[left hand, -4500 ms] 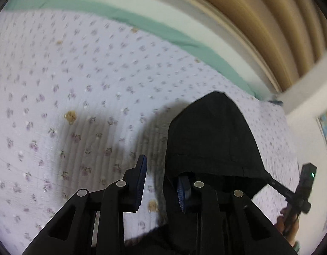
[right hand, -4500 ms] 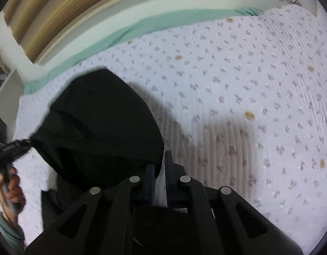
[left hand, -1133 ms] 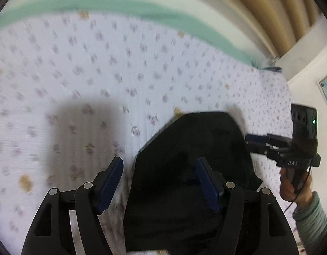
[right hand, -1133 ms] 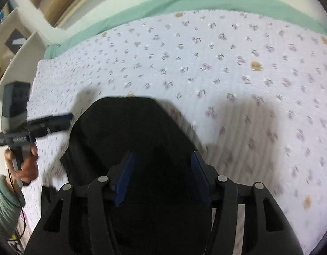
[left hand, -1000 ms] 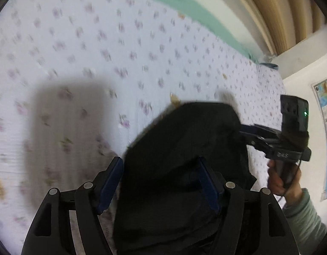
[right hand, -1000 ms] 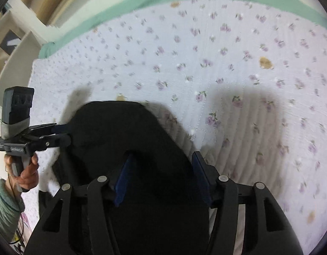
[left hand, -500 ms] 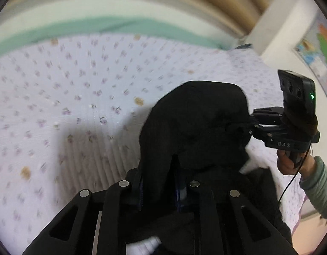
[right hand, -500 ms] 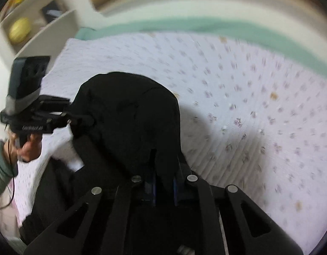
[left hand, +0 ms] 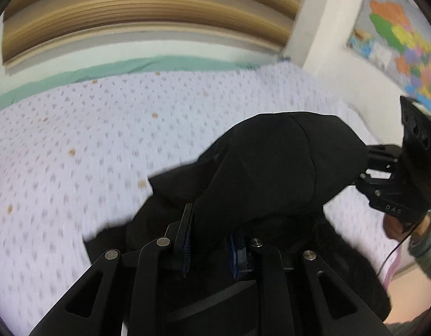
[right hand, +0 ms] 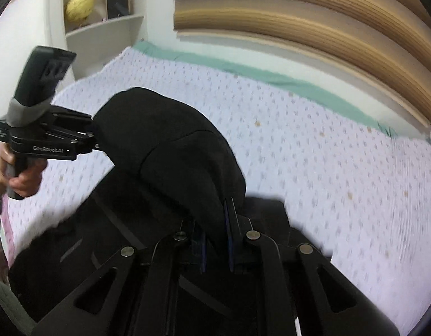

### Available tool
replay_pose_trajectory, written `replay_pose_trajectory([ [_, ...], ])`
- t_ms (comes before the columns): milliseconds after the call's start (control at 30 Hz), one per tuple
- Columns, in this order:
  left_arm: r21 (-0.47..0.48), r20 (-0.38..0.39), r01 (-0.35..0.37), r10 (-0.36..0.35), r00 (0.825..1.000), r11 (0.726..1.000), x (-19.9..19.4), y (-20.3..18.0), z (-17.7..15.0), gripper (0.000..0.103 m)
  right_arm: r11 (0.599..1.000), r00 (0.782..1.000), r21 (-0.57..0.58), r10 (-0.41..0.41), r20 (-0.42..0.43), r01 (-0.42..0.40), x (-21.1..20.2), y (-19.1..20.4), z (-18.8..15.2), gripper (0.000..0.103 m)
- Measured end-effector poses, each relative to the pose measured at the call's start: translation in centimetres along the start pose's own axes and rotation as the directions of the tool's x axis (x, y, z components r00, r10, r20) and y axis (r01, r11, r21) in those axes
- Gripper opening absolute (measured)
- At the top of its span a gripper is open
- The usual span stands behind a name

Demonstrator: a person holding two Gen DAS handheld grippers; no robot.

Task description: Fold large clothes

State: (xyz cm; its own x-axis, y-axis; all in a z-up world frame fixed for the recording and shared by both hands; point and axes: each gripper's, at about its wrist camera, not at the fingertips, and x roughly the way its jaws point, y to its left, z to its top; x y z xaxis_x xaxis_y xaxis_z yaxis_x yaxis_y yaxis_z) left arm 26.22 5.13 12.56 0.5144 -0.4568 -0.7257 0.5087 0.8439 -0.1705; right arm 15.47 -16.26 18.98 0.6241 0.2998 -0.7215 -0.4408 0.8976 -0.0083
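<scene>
The black hooded garment (left hand: 277, 173) is bunched up and lifted off the floral bedspread (left hand: 75, 145), hood part humped on top, sitting toward the near edge of the bed with the rest of it trailing down below. The left gripper (left hand: 208, 240) has its blue-padded fingers (left hand: 184, 240) pinched nearly together with a fold of the black fabric clamped between them. Same deal for the right gripper (right hand: 215, 240), fingers (right hand: 229, 232) squeezed almost closed on another fold of the garment, each gripper visible at the other's side view.
</scene>
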Motion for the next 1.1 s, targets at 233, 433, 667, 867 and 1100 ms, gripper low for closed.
replay_pose_trajectory([
  [233, 0.062, -0.117, -0.049, 0.056, 0.991, 0.997, 1.4, -4.0, -10.7, 0.023, 1.0, 0.997, 0.021, -0.022, -0.08, 0.023, -0.1, 4.2, -8.9, 0.014],
  [433, 0.048, -0.092, -0.097, 0.101, 0.991, 0.994, 4.4, -3.7, -15.7, 0.025, 0.999, 0.995, 0.04, -0.03, -0.092, 0.034, 2.7, 6.2, -13.7, 0.018],
  [667, -0.002, 0.016, -0.043, 0.043, 0.999, 0.999, 3.0, -2.8, -17.6, 0.034, 0.992, 0.999, 0.119, -0.027, -0.038, 0.032, 2.3, 6.0, -16.9, 0.047],
  [867, -0.076, 0.127, 0.062, -0.052, 0.991, 0.995, -1.2, -1.9, -19.0, 0.055, 0.99, 0.998, 0.139, -0.039, 0.046, 0.033, -1.1, 6.2, -18.6, 0.063],
  [1100, -0.062, 0.169, -0.034, 0.044, 0.985, 0.998, -7.7, -4.3, -16.4, 0.056, 0.984, 0.978, 0.175, -0.002, 0.209, -0.036, -8.9, 8.0, -15.5, 0.063],
])
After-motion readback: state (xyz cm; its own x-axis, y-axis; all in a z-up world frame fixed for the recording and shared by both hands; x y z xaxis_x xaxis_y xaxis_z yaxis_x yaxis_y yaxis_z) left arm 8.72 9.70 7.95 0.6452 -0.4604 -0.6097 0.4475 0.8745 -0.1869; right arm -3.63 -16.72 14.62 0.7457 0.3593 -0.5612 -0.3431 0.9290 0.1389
